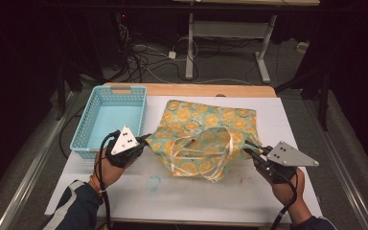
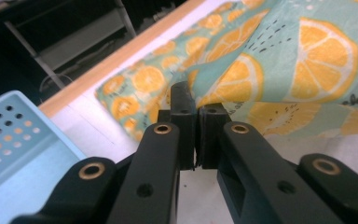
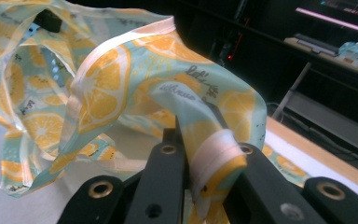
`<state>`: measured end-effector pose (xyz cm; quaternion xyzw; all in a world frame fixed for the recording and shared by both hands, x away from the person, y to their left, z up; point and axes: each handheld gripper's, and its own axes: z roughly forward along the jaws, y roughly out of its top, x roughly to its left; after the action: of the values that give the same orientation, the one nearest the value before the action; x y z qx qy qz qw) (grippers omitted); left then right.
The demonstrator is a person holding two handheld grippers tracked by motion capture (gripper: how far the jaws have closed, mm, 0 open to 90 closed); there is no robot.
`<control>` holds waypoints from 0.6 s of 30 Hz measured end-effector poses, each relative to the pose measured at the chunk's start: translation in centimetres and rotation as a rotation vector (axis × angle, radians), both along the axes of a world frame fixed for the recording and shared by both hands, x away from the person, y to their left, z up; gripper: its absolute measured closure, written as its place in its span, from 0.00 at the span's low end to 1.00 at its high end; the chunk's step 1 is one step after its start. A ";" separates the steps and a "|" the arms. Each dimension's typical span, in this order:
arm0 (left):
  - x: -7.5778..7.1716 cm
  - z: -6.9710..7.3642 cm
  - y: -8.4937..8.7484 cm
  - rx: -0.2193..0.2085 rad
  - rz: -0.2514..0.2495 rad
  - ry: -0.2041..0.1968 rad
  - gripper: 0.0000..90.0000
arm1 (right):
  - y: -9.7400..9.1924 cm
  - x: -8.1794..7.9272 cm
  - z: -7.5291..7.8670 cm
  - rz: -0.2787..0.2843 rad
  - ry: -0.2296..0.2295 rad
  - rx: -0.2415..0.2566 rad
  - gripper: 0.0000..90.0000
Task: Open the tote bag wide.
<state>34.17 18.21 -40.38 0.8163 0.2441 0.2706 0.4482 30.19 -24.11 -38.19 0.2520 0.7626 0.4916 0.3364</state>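
A teal cloth bag printed with orange lemon slices lies on the white table, its mouth open toward me and its pale ribbon handles loose across the front. My left gripper is shut on the bag's left edge; in the left gripper view its jaws pinch a fold of the bag. My right gripper is shut on the bag's right rim. In the right gripper view, the white-trimmed rim of the bag is clamped between the jaws of my right gripper and held up off the table.
A light blue perforated basket stands on the table left of the bag, close to my left hand; its wall is near the left jaws. The wooden table edge runs behind. Cables and desk legs lie on the floor beyond.
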 end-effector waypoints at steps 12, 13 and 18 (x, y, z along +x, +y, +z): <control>-0.4 1.7 0.2 -0.055 0.010 -0.053 0.96 | -0.5 0.5 1.4 -0.040 -0.038 0.059 0.96; -0.3 1.6 0.0 -0.054 0.010 -0.051 0.96 | -0.5 0.6 1.3 -0.043 -0.033 0.061 0.96; 0.6 0.9 -1.0 -0.057 0.009 -0.036 0.96 | -0.8 2.2 0.1 -0.089 0.003 0.034 0.97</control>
<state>34.77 17.17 -39.44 0.7970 0.2473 0.2801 0.4745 32.38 -24.96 -38.13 0.2921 0.7428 0.4885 0.3526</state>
